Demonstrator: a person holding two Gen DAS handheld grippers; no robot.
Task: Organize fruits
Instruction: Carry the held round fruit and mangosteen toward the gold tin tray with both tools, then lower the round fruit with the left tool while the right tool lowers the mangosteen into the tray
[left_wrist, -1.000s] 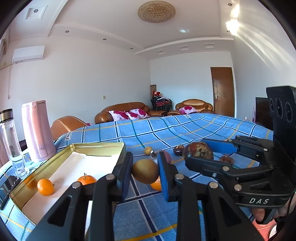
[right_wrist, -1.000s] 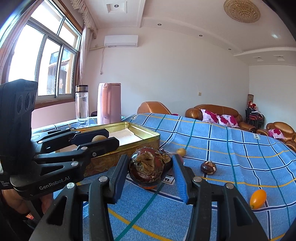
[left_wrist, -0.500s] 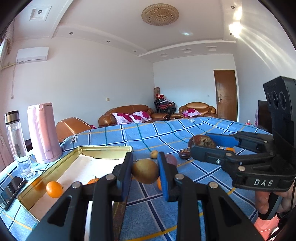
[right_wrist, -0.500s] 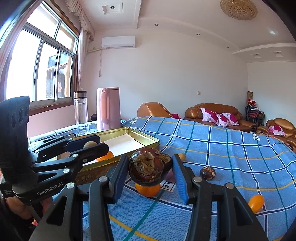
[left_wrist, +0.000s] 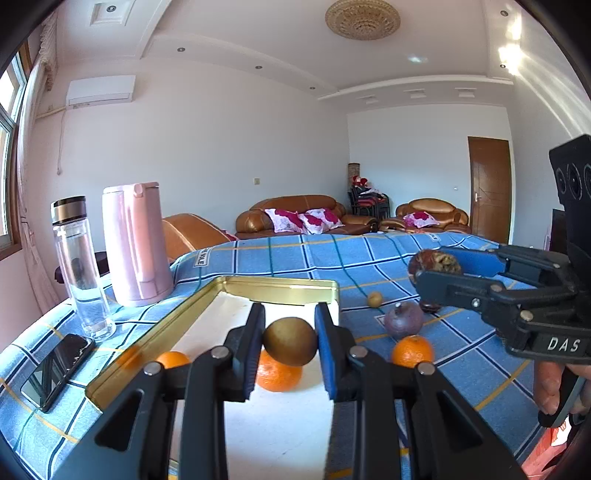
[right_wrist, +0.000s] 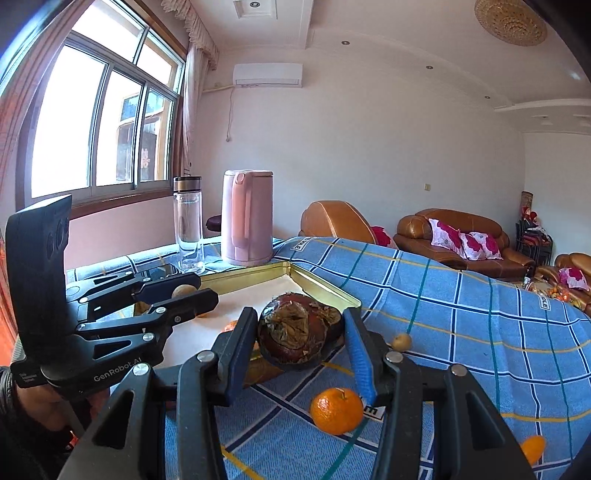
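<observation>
white walls, a stepped ceiling with a round ornate medallion (left_wrist: 362, 19) and a wall air conditioner (right_wrist: 268, 75) are seen around a living room furnished with brown leather sofas (left_wrist: 302, 217) carrying floral cushions; a large sliding window (right_wrist: 99, 125) is seen at the left of the right wrist view, and a brown door (left_wrist: 489, 188) at the far right of the left wrist view. the tabletop is covered by a blue checked cloth (right_wrist: 461, 317) with white, navy, teal and yellow lines.

a shallow rectangular gold metal tin (left_wrist: 280, 286) with a white lining is laid on the cloth, its long axis running away from the left camera toward the sofas. two smooth oranges (left_wrist: 275, 373) are seen inside it. beside its left wall a pink plastic kettle (left_wrist: 135, 243), a clear bottle (left_wrist: 79, 266) with a metal-banded cap and a flat black phone (left_wrist: 59, 371) are placed.

the left tongs (left_wrist: 290, 341) are clenched on a smooth, round, olive-brown fruit (left_wrist: 290, 341), held above the tin's lining. the right tongs (right_wrist: 301, 338) are clenched on a dark red-brown round fruit (right_wrist: 299, 338) with a dry, flaky, papery crown, held over the tin's near corner.

loose on the cloth are seen an orange (right_wrist: 336, 410), a dull purple round fruit (left_wrist: 403, 319) and a small tan round fruit (left_wrist: 374, 299).
</observation>
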